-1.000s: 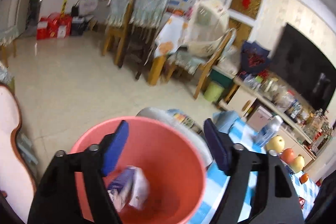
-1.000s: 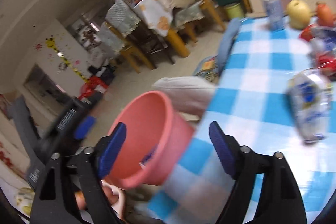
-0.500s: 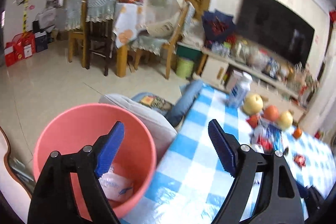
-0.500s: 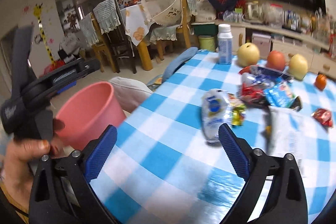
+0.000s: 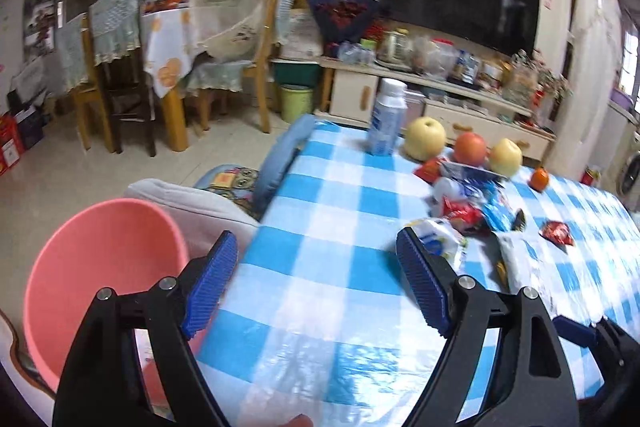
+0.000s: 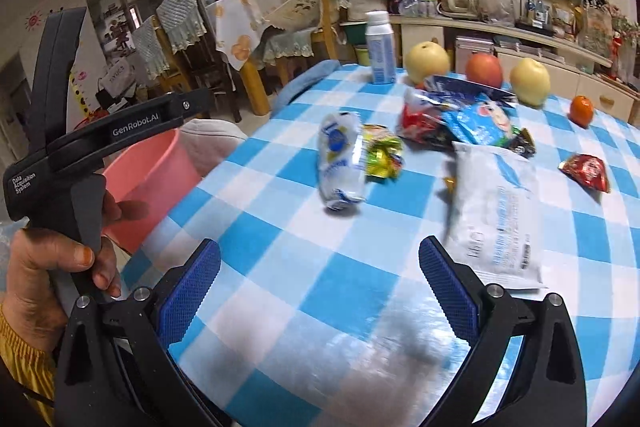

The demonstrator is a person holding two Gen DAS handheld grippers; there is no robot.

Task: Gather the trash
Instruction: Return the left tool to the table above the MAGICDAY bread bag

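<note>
Between the blue pads of the right gripper [image 6: 319, 287] lies only bare checked tablecloth [image 6: 280, 307]; its jaws stand wide apart and hold nothing. Just ahead of its right-hand pad lies a large white packet [image 6: 494, 215], flat on the cloth. Beyond that, a crumpled white and blue wrapper [image 6: 340, 163] touches a small green and yellow wrapper [image 6: 382, 153], and farther back sits a heap of red and blue snack bags [image 6: 460, 115], with a small red packet [image 6: 586, 171] apart to the right. Behind the litter stand a white bottle [image 6: 381, 47], two pale pears, a red apple [image 6: 483, 70] and a small orange [image 6: 581, 110]. The left gripper [image 5: 316, 281] also hovers over the cloth near the table's edge, jaws well apart and empty; in the right wrist view a hand [image 6: 52, 267] grips its black handle. At the left edge of the table, lower than the tabletop, stands a pink bucket [image 5: 96, 267], beside a grey cushion [image 5: 192, 203].
</note>
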